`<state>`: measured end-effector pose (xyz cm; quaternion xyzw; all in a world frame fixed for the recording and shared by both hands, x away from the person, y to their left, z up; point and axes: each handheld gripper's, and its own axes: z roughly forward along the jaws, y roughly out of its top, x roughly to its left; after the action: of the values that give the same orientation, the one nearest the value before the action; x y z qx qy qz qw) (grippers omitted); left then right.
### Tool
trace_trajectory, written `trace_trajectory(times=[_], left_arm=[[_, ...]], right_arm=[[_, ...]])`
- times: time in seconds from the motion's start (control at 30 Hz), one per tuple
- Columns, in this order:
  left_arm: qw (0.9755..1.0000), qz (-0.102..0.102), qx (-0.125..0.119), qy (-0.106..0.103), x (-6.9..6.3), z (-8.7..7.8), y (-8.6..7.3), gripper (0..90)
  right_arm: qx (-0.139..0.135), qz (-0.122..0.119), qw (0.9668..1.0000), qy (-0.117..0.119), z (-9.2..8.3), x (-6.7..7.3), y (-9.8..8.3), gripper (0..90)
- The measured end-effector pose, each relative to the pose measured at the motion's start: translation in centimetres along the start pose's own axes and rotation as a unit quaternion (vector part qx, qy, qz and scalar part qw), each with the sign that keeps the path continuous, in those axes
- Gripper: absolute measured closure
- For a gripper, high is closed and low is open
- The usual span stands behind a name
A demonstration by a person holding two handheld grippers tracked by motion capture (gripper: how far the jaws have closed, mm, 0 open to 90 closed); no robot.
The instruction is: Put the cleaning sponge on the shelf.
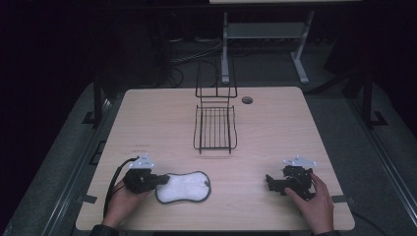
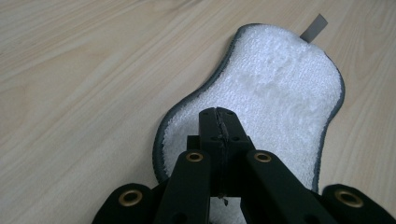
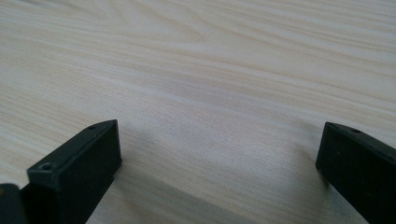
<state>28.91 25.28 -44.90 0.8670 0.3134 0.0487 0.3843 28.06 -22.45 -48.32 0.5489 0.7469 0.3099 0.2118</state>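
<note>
A white terry pad (image 1: pixel 183 187) with a dark grey rim lies flat near the table's front left. In the left gripper view the pad (image 2: pixel 280 102) stretches away from the jaws, with a grey tab (image 2: pixel 314 28) at its far end. My left gripper (image 1: pixel 164 180) is shut, and its closed tips (image 2: pixel 219 114) sit over the pad's near end. I cannot tell whether any cloth is pinched between them. My right gripper (image 1: pixel 269 182) rests at the front right, open. Its jaws (image 3: pixel 219 135) stand wide apart over bare wood.
A black wire rack (image 1: pixel 215 128) stands at the table's middle back, with a taller wire frame (image 1: pixel 215 81) behind it. A round cable hole (image 1: pixel 247 100) lies to the rack's right. The light wooden table (image 1: pixel 295 128) ends near both hands.
</note>
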Motion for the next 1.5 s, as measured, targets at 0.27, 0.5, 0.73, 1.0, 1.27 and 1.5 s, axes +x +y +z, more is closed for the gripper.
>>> trace_trajectory(times=[0.27,0.5,0.73,1.0,1.27,1.5], left_arm=[[0.9994,0.023,-0.008,-0.025,-1.2,1.3,2.3,89.6],[0.9976,0.052,-0.003,-0.046,-2.4,3.6,4.9,89.5],[0.9957,0.069,0.011,-0.061,-3.1,5.6,6.2,89.5],[0.9952,0.068,0.028,-0.065,-3.2,6.6,6.0,89.5],[0.9965,0.059,0.023,-0.054,-2.4,6.4,5.9,89.6],[0.9984,0.044,0.016,-0.032,-1.2,6.0,5.8,89.6]], right_arm=[[0.000,0.001,1.0000,0.000,0.0,0.0,0.0,0.0],[0.000,0.001,1.0000,0.000,0.0,0.0,0.0,0.0],[0.000,0.000,1.0000,0.000,0.0,0.0,0.0,0.0],[0.000,0.000,1.0000,0.000,0.0,0.0,0.0,0.0],[0.000,0.000,1.0000,0.000,0.0,0.0,0.0,0.0],[0.000,0.000,1.0000,0.000,0.0,0.0,0.0,0.0]])
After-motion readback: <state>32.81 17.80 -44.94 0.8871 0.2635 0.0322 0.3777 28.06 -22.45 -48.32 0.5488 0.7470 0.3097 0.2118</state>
